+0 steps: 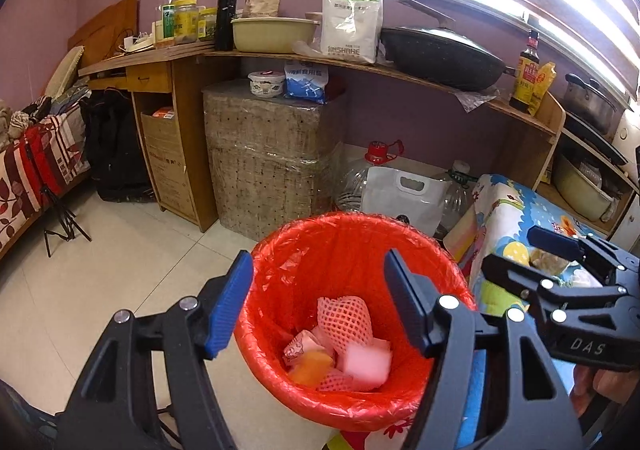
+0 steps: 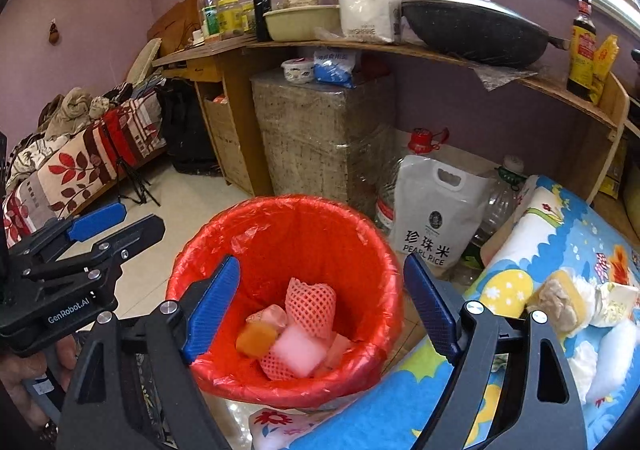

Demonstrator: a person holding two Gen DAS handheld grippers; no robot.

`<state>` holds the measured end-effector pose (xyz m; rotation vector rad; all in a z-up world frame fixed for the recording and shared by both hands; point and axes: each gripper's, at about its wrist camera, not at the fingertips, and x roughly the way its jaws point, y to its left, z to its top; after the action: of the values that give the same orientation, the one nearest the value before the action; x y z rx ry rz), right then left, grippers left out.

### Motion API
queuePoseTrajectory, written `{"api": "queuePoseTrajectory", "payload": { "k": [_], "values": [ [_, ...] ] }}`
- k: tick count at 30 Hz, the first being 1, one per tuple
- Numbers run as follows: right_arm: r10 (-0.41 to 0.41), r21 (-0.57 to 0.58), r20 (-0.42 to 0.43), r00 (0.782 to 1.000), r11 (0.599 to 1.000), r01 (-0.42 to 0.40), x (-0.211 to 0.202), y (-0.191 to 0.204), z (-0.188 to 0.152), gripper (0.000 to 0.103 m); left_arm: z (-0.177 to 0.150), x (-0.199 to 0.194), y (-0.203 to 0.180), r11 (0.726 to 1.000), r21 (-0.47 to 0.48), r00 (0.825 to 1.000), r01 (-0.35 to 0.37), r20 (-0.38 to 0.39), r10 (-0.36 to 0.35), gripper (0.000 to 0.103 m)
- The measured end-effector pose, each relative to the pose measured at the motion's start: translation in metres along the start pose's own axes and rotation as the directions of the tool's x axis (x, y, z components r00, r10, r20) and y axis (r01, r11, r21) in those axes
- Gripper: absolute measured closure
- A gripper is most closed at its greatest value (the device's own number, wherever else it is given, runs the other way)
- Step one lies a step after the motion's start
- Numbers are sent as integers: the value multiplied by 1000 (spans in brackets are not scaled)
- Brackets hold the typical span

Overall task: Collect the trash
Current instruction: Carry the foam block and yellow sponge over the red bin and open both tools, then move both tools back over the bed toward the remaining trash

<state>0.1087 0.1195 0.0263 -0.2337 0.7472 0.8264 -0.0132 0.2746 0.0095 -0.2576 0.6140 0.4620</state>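
A bin with a red plastic liner [image 1: 332, 250] [image 2: 288, 238] stands on the floor beside a low table under a blue cartoon cloth [image 1: 506, 209] [image 2: 568, 221]. In the bin lie a pink foam net [image 1: 344, 314] [image 2: 312, 304], a pale pink block [image 1: 366, 366] [image 2: 296, 350], an orange piece [image 1: 310, 368] [image 2: 256, 338] and a wrapper [image 1: 300, 346]. My left gripper [image 1: 318, 304] [image 2: 120, 228] hangs open over the bin, holding nothing. My right gripper [image 2: 320, 310] [image 1: 528, 256] is open and bare above the bin's right rim. Crumpled tissues and a yellow sponge [image 2: 568, 306] lie on the cloth.
Behind the bin stand a wrapped block [image 1: 264, 153], a rice bag [image 2: 436, 217] and plastic bottles [image 1: 372, 165]. A wooden shelf [image 1: 400, 71] above carries a wok, a bowl, jars and sauce bottles. A bed [image 2: 80, 165] is at the left. Pale floor tiles [image 1: 120, 270] lie left of the bin.
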Motion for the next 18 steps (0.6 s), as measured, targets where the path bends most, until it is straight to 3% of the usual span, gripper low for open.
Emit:
{"api": "queuePoseTrajectory", "payload": {
  "k": [9, 18],
  "values": [
    [-88, 52, 52, 995, 995, 85, -31, -33, -16, 20, -5, -3, -29, 999, 47, 1000, 18, 16, -19, 38],
    [-205, 150, 54, 977, 969, 195, -68, -94, -48, 19, -12, -2, -79, 990, 96, 995, 103, -2, -104, 38]
  ]
}}
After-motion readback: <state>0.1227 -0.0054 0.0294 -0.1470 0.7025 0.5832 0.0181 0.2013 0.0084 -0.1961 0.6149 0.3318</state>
